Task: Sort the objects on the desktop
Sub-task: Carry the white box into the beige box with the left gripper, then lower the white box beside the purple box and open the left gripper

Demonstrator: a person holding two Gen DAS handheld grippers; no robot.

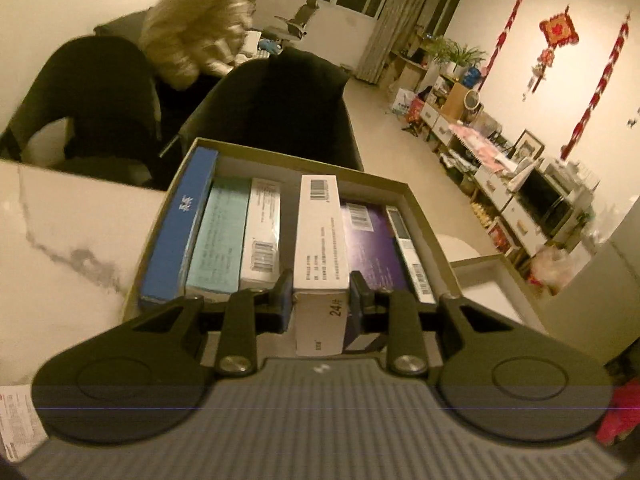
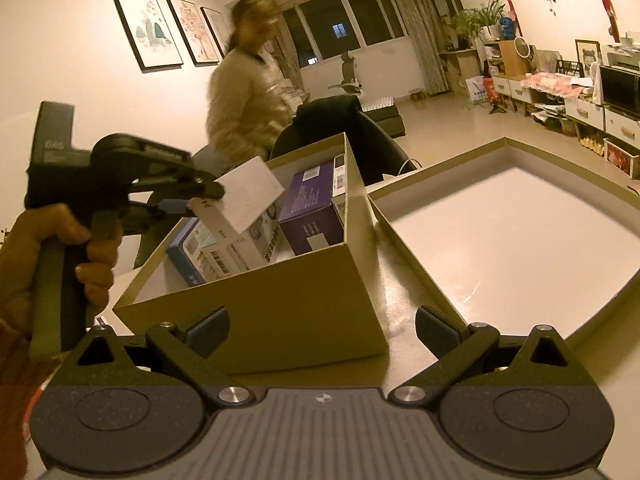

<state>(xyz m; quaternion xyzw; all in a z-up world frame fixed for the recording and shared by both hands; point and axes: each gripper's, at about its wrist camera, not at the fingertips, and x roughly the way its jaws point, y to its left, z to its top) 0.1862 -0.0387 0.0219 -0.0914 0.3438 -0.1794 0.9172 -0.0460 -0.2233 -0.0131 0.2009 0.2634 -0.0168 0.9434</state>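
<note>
1. My left tool point(image 1: 320, 296) grips a white rectangular carton point(image 1: 320, 240), held over the open tan cardboard box point(image 1: 424, 216).
2. My right tool point(image 2: 322, 330) stands wide and empty, just near that box's wall.

On the tabletop point(image 1: 60, 240), an open carton point(image 2: 280, 316) with several small packs standing side by side in it, one pack point(image 1: 320, 240) between the left gripper's fingers point(image 1: 285, 292), the carton's lid point(image 2: 500, 240) just right of it, two chairs point(image 1: 280, 112) behind.
</note>
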